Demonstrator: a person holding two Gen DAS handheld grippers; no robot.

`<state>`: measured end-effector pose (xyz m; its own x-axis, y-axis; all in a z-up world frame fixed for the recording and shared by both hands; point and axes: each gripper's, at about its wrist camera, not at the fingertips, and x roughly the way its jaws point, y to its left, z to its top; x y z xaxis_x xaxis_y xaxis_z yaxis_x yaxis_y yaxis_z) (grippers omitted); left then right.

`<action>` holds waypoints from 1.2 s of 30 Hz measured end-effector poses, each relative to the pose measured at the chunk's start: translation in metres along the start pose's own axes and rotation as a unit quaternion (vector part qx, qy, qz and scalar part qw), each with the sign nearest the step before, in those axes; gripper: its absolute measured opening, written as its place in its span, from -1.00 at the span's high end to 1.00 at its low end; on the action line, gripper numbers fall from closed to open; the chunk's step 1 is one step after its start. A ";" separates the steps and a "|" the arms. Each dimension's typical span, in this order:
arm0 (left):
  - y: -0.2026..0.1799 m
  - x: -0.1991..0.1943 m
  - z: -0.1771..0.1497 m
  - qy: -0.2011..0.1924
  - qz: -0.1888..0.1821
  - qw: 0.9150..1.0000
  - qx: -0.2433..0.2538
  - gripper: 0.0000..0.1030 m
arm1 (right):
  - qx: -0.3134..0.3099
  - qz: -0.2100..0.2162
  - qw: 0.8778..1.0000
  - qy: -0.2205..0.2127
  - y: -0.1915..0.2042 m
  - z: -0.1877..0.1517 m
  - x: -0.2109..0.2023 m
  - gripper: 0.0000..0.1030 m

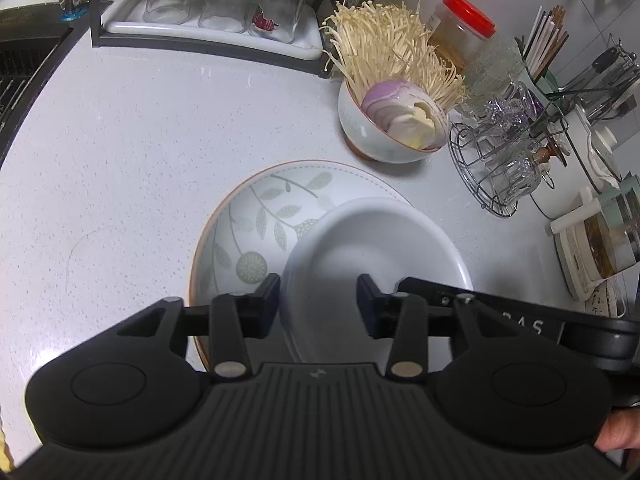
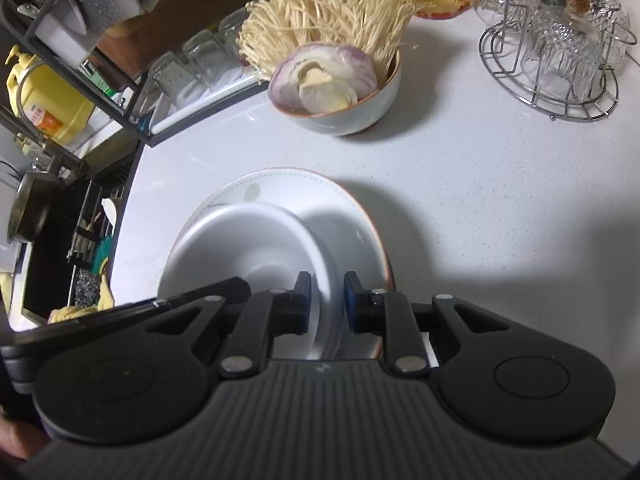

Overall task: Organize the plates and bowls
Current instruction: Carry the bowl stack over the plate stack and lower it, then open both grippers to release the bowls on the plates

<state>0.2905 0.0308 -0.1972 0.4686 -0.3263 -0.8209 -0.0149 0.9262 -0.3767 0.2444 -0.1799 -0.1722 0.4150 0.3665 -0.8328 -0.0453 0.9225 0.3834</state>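
A plain white bowl [image 1: 372,248] sits tilted on a leaf-patterned plate [image 1: 276,208] with a brown rim on the counter. My left gripper [image 1: 318,300] is open, its fingers straddling the bowl's near rim. In the right wrist view my right gripper [image 2: 327,300] is shut on the rim of the white bowl [image 2: 248,248], over the plate [image 2: 304,184]. A second bowl [image 1: 380,136] holding enoki mushrooms and a cut onion stands behind; it also shows in the right wrist view [image 2: 344,116].
A tray of upturned glasses [image 1: 216,4] stands at the back left, by a dark sink [image 1: 24,64]. A wire rack of glass cups [image 1: 504,156] and a red-lidded jar [image 1: 460,28] stand at the right. A yellow bottle [image 2: 44,100] sits far left.
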 end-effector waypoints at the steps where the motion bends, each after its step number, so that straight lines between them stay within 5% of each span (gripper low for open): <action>1: 0.001 -0.001 0.000 -0.001 0.001 1.000 0.001 -0.06 | -0.002 0.000 1.000 0.000 0.001 0.000 0.001 0.59; 16: -0.002 -0.023 0.015 -0.040 -0.002 0.999 0.030 -0.22 | 0.012 -0.021 1.000 -0.011 0.005 0.005 -0.003 0.54; 19: -0.004 -0.026 0.018 -0.043 0.000 0.998 0.037 -0.22 | 0.019 -0.021 0.999 -0.023 0.005 0.007 -0.006 0.02; 36: -0.005 -0.067 0.035 -0.081 -0.002 0.994 0.068 -0.22 | 0.005 -0.054 0.996 -0.073 0.028 0.020 -0.040 0.02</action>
<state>0.2902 0.0549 -0.1250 0.6052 -0.3045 -0.7355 0.1005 0.9458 -0.3089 0.2447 -0.1711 -0.1200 0.5450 0.2421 -0.8027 0.0151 0.9544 0.2981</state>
